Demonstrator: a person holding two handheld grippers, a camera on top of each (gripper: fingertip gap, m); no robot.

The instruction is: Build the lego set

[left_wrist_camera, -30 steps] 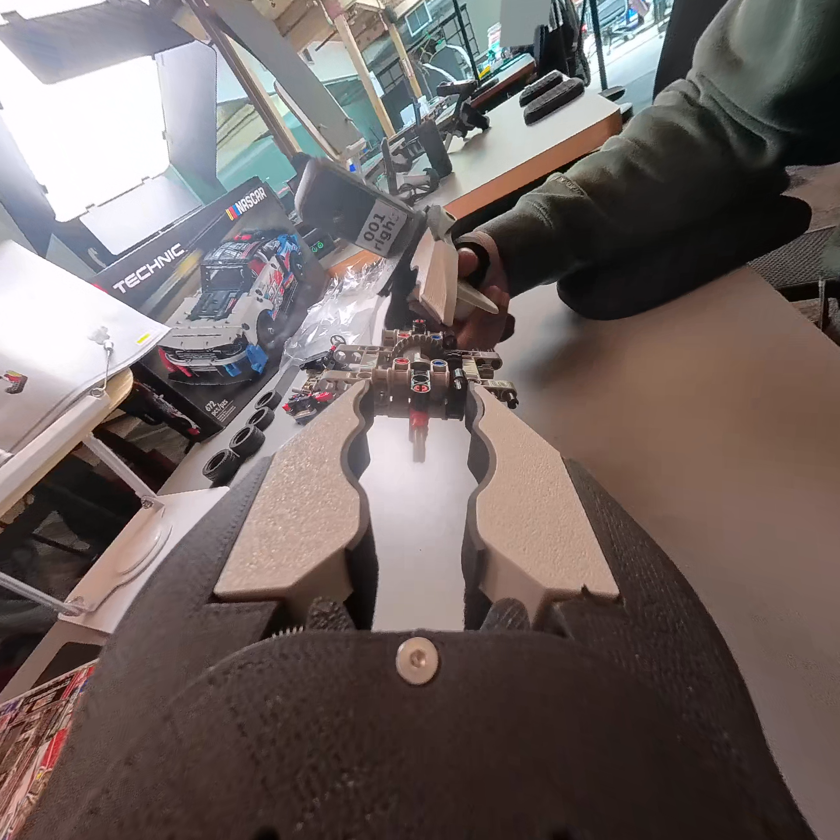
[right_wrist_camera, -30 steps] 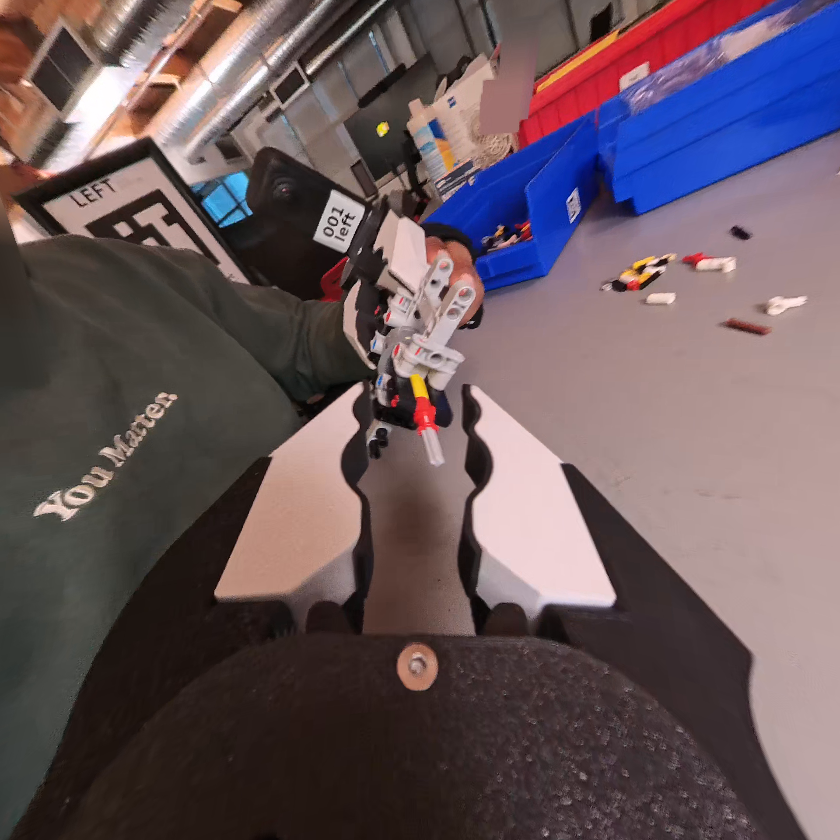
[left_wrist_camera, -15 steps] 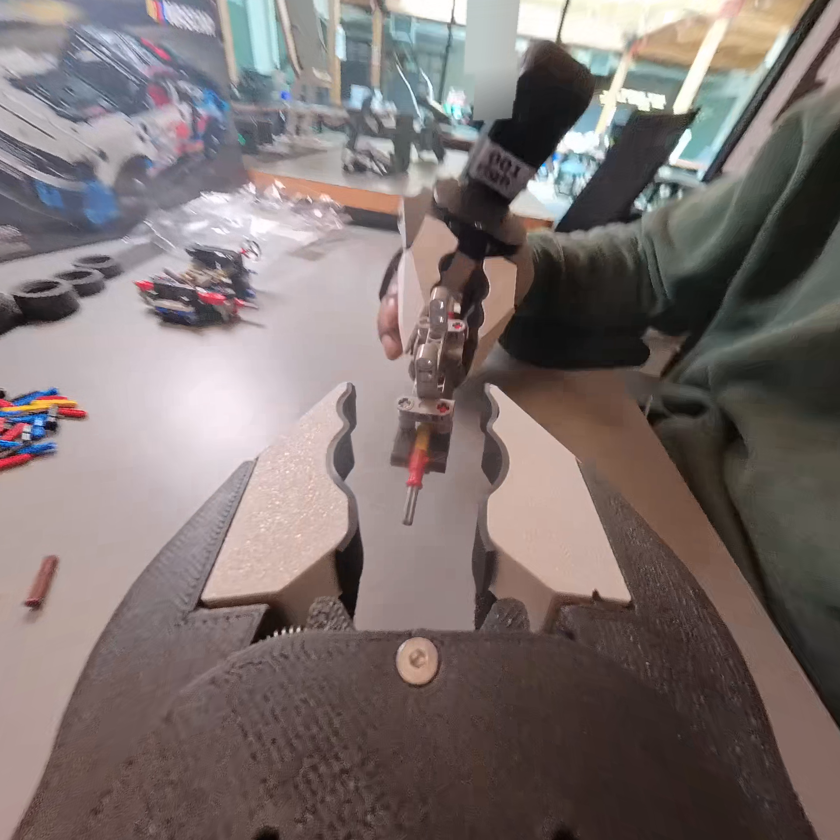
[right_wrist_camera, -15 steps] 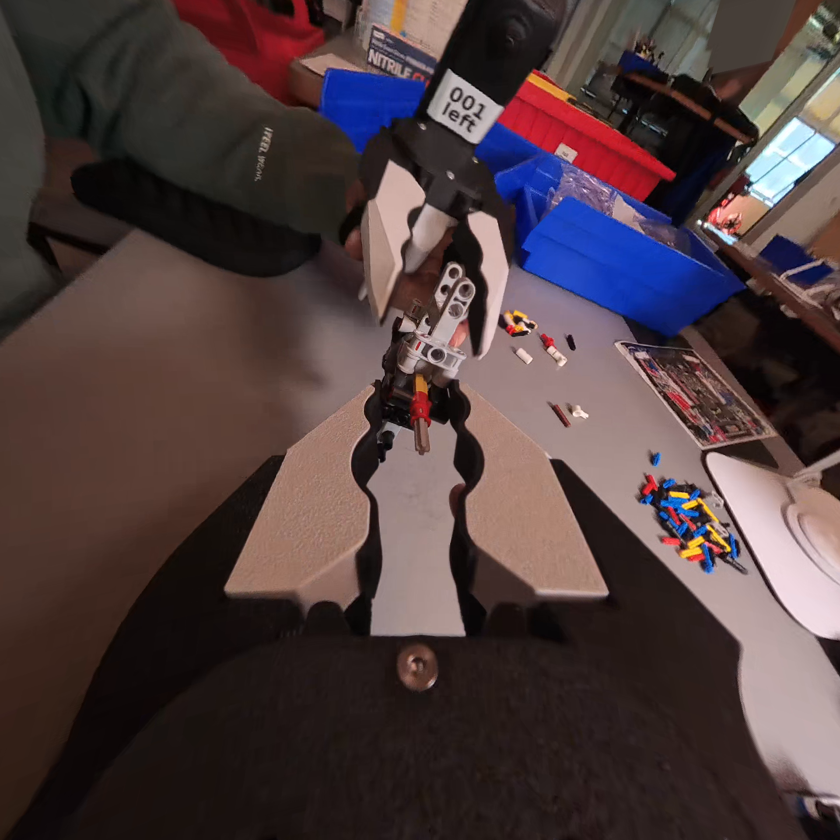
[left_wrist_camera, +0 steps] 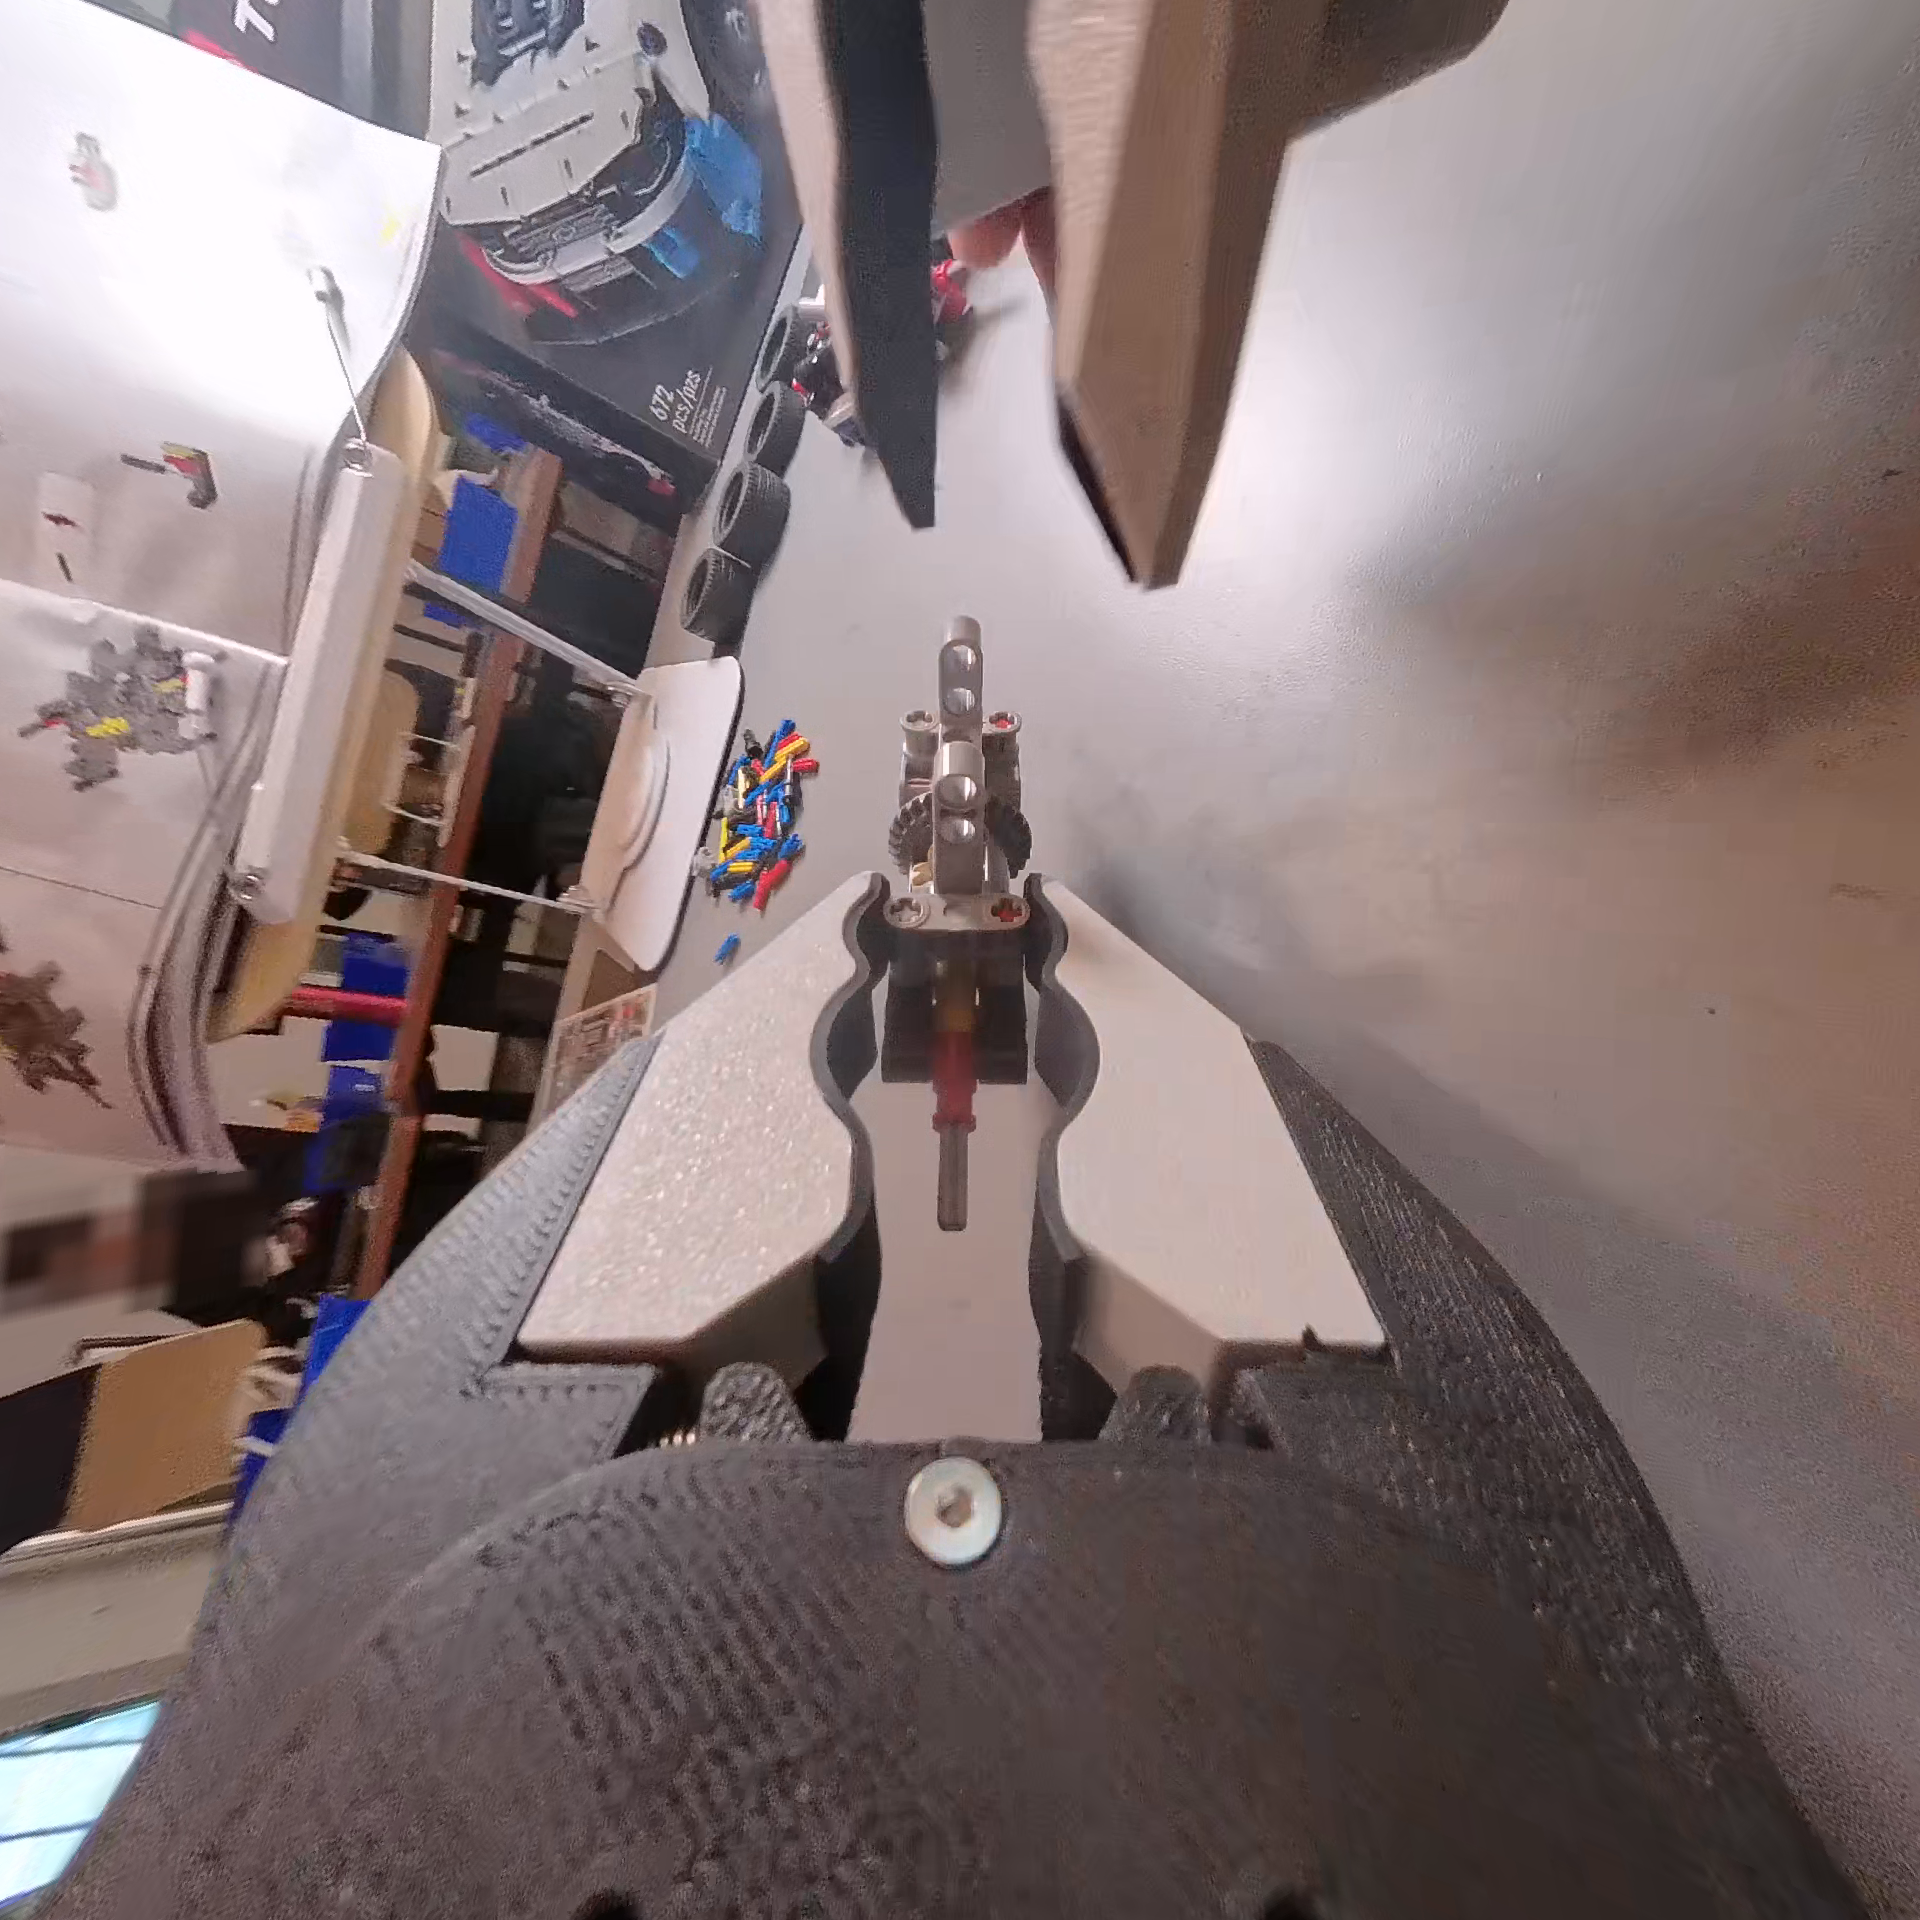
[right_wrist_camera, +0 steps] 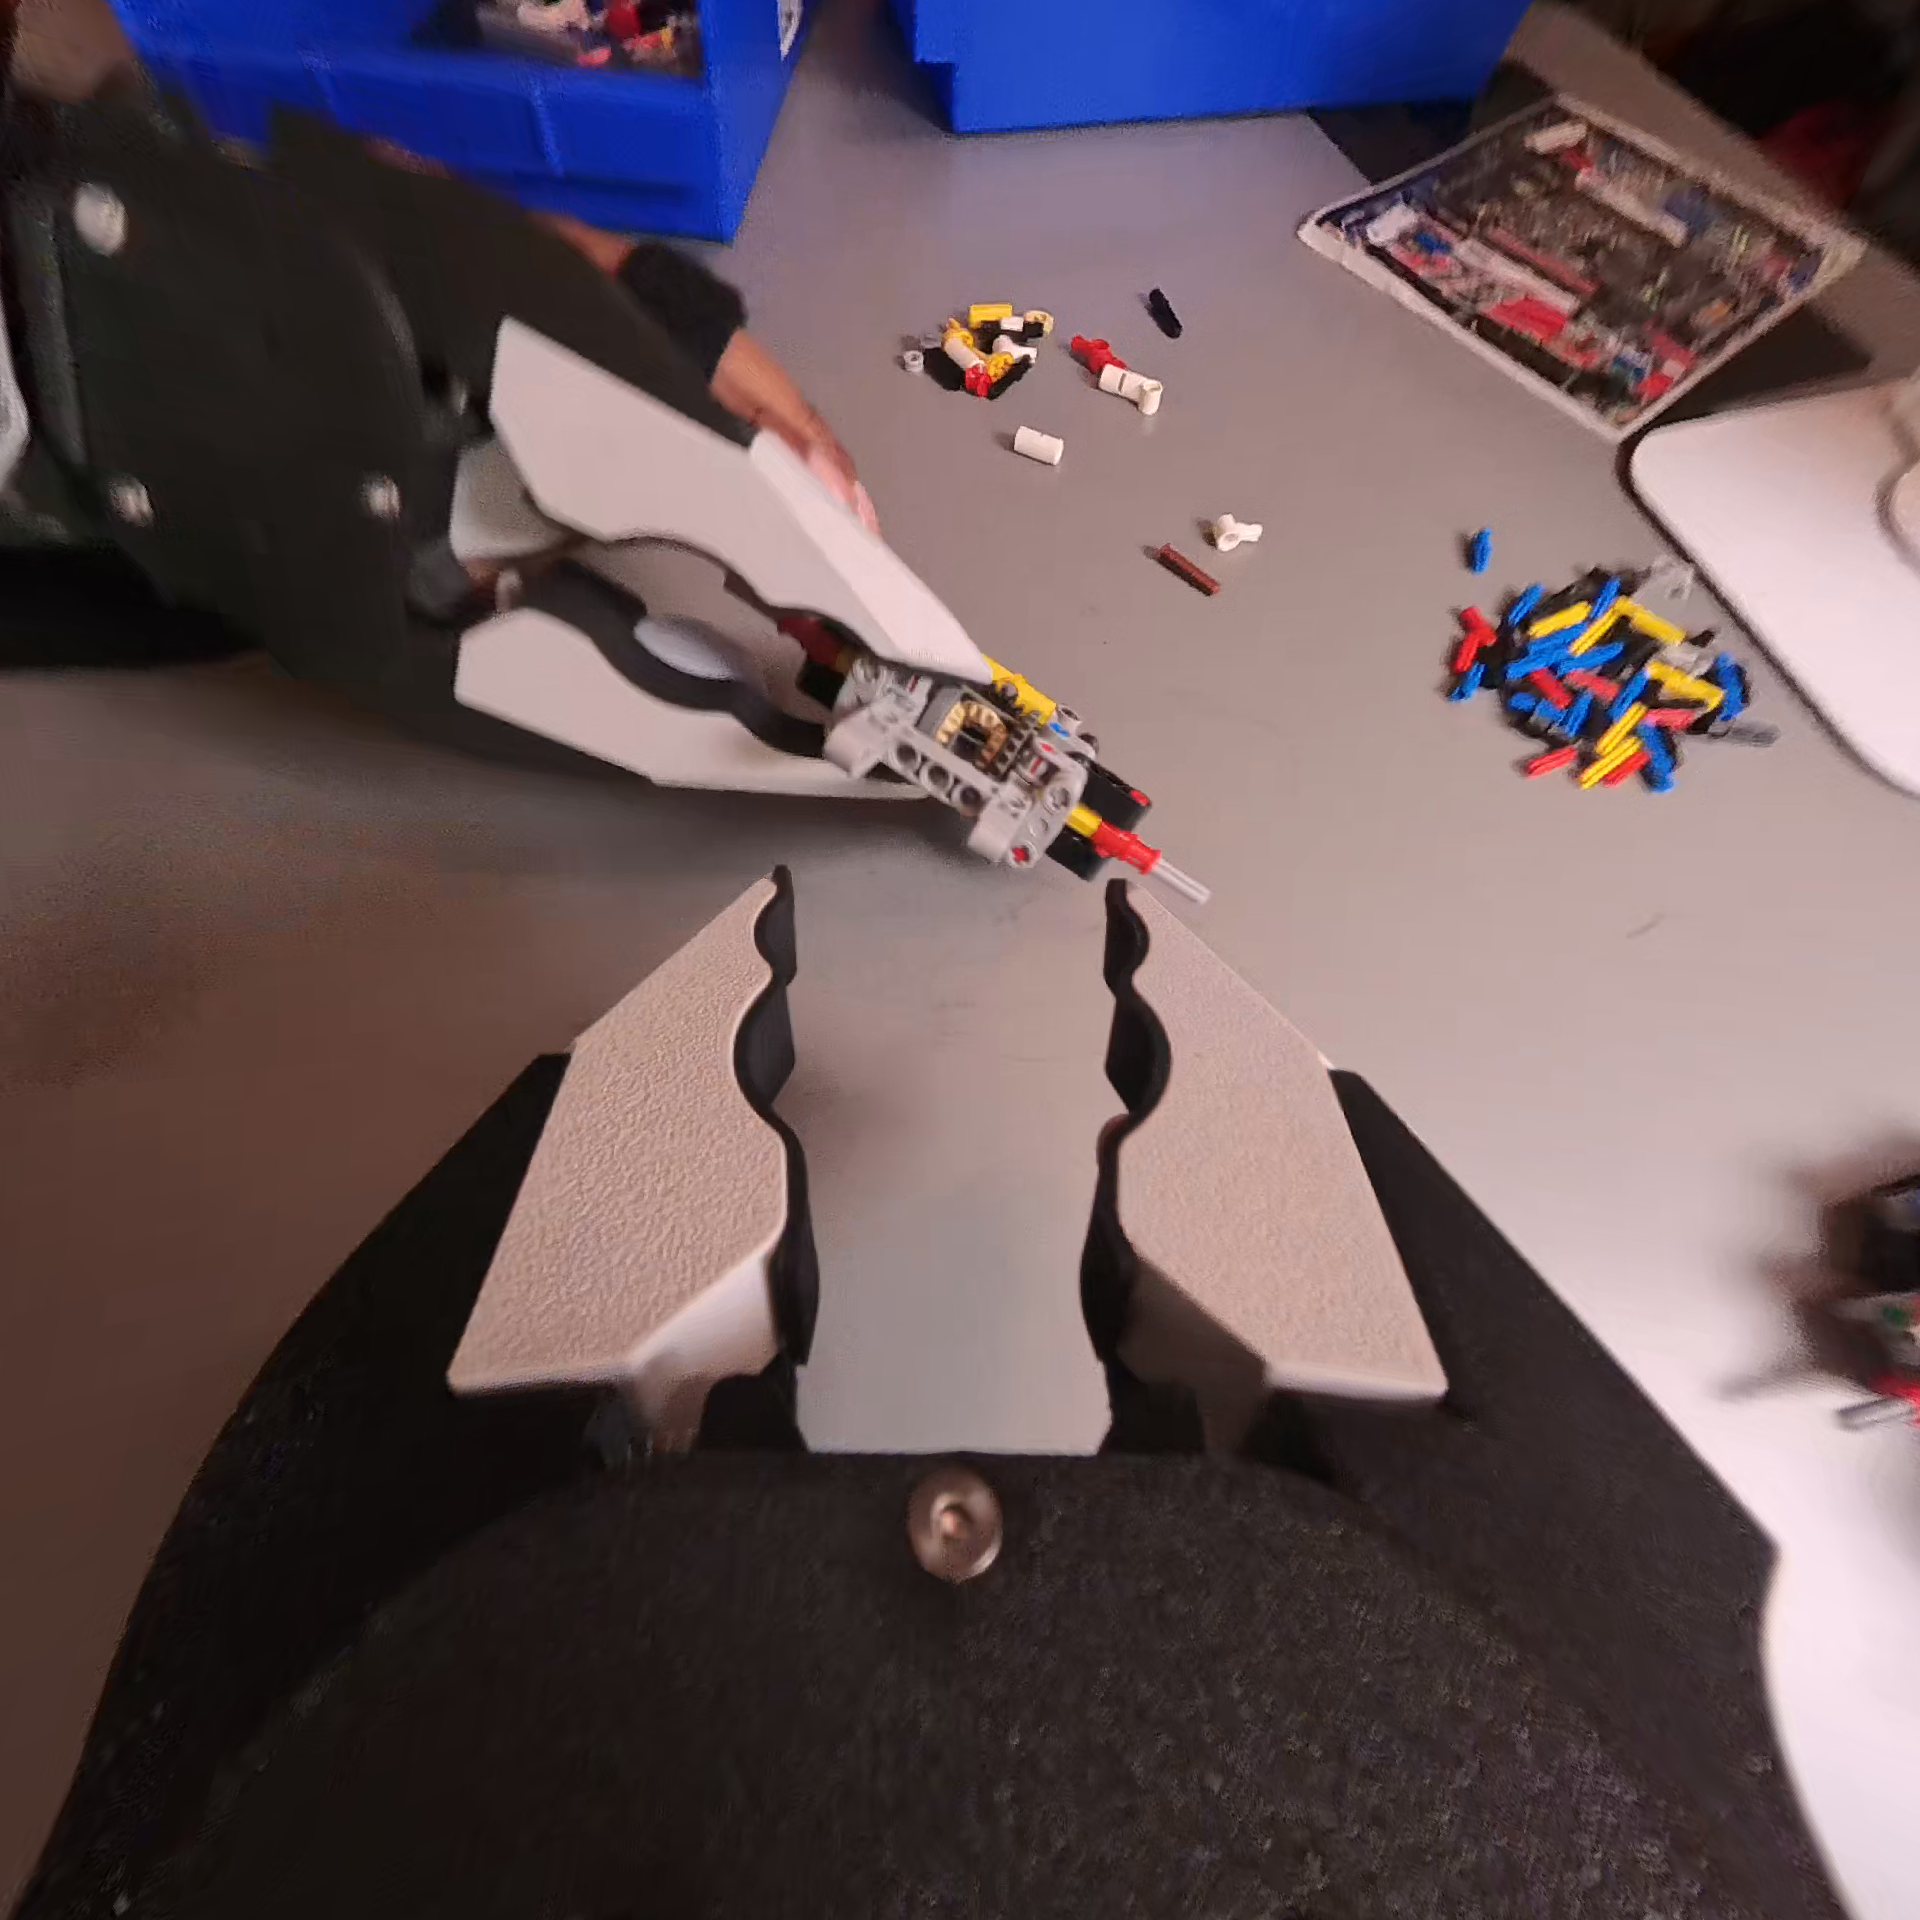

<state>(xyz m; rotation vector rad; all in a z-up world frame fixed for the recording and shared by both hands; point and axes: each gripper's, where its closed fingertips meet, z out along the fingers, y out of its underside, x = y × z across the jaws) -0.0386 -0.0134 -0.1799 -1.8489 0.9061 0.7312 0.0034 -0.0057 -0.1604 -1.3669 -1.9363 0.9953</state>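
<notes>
While pinching a grey toy assembly point(left_wrist_camera: 956, 862) mid-frame, left tool point(left_wrist_camera: 956, 914) clamped tight; right tool point(right_wrist_camera: 945, 904) spread wide, holding nothing, above the bench point(right_wrist_camera: 1351, 935).

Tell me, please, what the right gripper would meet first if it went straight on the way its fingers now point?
Most likely the small grey brick assembly that the left gripper holds just ahead of the right gripper, whose fingers stand open with nothing between them. Depth is unclear, so it might pass below and meet the grey table.
</notes>
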